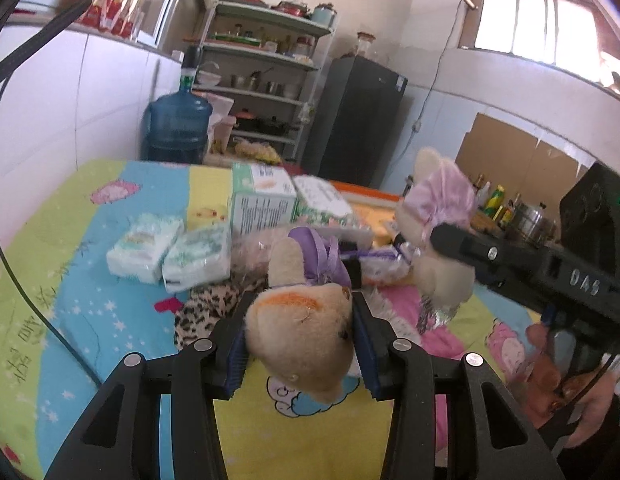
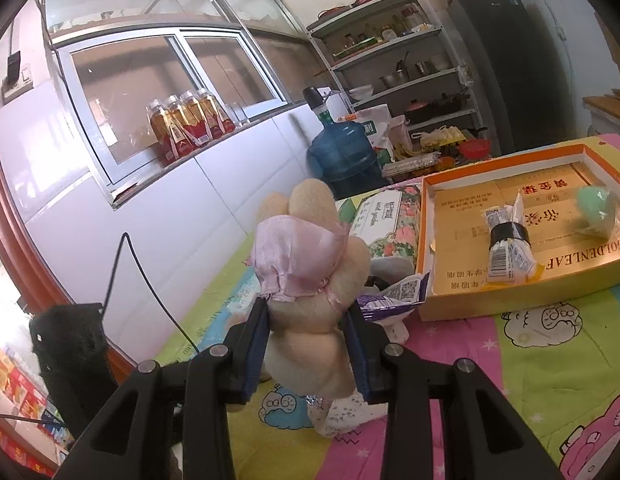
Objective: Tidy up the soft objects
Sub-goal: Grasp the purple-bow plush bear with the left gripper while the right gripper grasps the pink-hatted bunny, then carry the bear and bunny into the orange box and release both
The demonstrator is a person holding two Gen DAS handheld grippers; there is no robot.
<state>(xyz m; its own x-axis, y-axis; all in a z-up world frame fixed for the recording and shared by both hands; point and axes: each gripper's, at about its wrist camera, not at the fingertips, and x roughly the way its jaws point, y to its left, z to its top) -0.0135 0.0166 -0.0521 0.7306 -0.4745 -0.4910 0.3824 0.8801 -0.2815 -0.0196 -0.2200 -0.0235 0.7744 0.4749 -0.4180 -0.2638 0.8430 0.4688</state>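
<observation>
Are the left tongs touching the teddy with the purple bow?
Touching. The left wrist view shows the left tongs squeezing the teddy on both sides.

We saw a lived-in home kitchen. A metal shelf rack (image 1: 265, 68) held pots, bowls and jars, with a dark fridge (image 1: 362, 120) beside it. A blue water jug (image 1: 177, 128) stood by the white tiled wall. Bottled drinks (image 2: 189, 120) lined a sliding-window sill. A steel pot (image 1: 530, 220) and condiment bottles (image 1: 496, 200) sat on a side counter. Food bags (image 2: 438, 140) lay piled low by the rack. The table (image 2: 550, 352) wore a bright cartoon-print cloth.
</observation>
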